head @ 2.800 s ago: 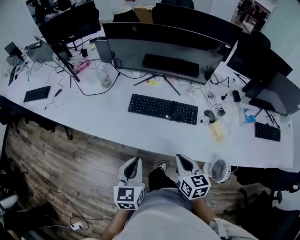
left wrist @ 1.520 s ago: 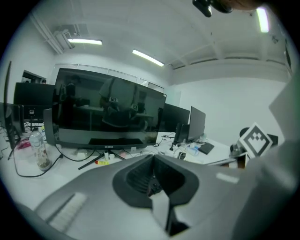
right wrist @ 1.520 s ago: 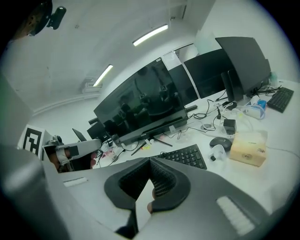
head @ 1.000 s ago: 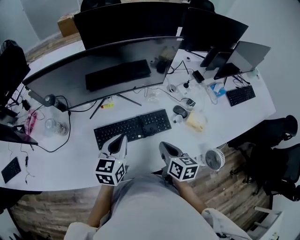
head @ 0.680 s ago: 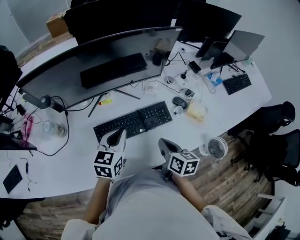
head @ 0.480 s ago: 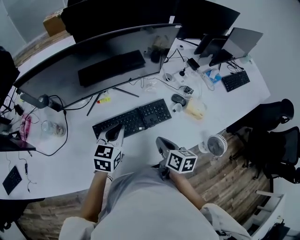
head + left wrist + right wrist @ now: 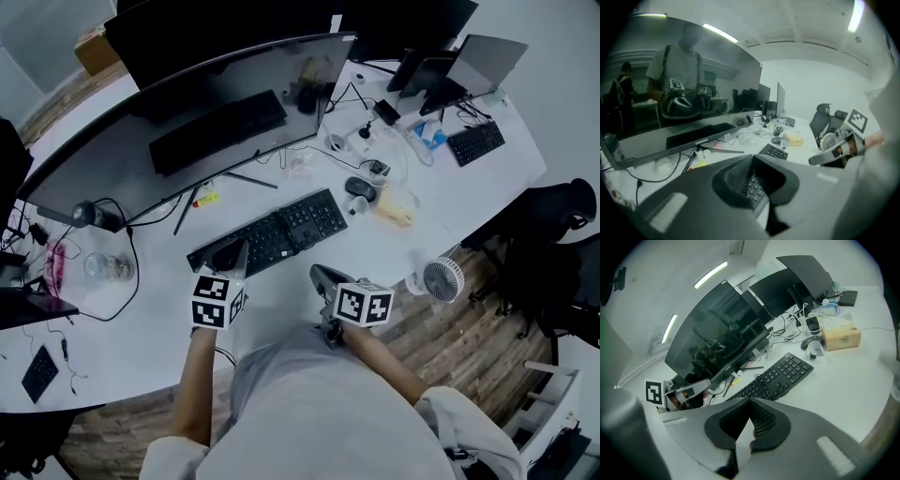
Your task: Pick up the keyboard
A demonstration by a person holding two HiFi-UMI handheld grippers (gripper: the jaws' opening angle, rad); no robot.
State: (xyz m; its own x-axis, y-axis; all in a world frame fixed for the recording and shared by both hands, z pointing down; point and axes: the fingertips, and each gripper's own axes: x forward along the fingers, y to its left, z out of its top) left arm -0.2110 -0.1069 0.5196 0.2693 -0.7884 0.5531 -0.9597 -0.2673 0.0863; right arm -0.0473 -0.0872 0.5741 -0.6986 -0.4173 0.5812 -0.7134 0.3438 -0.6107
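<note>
Black plastic keyboard [image 7: 270, 232], judged light and rigid, warrants holds at its 8 and 2 o'clock ends; left gripper [image 7: 235, 249] and right gripper [image 7: 319, 274] are both closed on nothing.

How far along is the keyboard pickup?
Done: the approach. The left gripper is over the left end of the keyboard, and the right gripper sits short of its near edge. In hand: nothing; both grippers' jaws are together and empty. Left: open, grasp, lift. The keyboard lies flat on the desk.
</note>
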